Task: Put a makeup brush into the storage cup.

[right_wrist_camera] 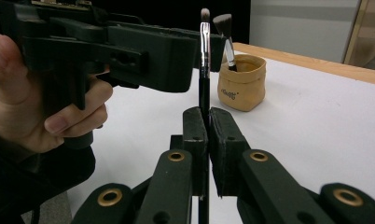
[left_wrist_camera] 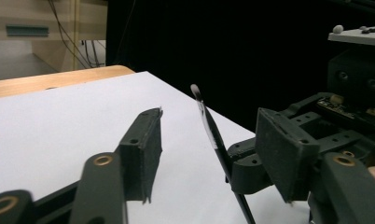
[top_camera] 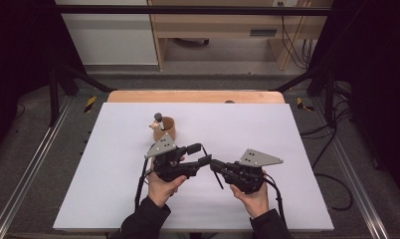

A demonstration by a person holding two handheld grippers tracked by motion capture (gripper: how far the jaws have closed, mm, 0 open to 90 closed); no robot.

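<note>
Gripping the thin brush (right_wrist_camera: pixel 204 70), my right gripper (right_wrist_camera: pixel 207 135) has its fingers clamped on the handle. My left gripper (left_wrist_camera: pixel 209 149) fingers stand apart around the brush, not touching.

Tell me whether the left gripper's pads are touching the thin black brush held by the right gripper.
Apart. The left gripper view shows the thin black brush between the left gripper pads, with white table visible either side of it.

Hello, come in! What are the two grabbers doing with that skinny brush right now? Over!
Right gripper shut on thin brush. Left gripper open, brush between its jaws, untouched. Tan pouch holds another brush; nothing blocking.
</note>
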